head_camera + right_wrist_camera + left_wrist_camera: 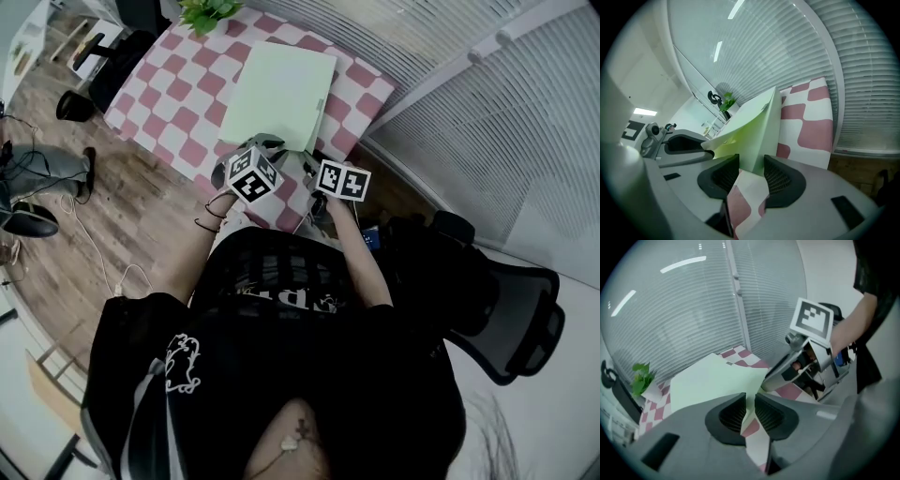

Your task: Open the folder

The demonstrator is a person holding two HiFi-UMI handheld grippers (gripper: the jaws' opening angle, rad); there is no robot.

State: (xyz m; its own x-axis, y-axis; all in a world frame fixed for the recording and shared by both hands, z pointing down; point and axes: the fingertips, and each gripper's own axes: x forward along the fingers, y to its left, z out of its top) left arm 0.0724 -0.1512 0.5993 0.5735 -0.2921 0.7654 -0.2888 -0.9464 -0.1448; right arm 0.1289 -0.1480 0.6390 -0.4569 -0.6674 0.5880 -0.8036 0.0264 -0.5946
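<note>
Pink-checked tablecloth [178,89] is covered near the person by a pale green folder [281,89]. Its near cover edge is pinched by the left gripper [749,411], while the right gripper [751,174] is held wide open just beside it. The thin cover could be lost from so shallow a pinch. The long axis is pointed away, toward the blinds [441,56].

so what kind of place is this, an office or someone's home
Probably an office: a black swivel chair, slatted blinds along the walls, and a checked table with a green folder.
</note>
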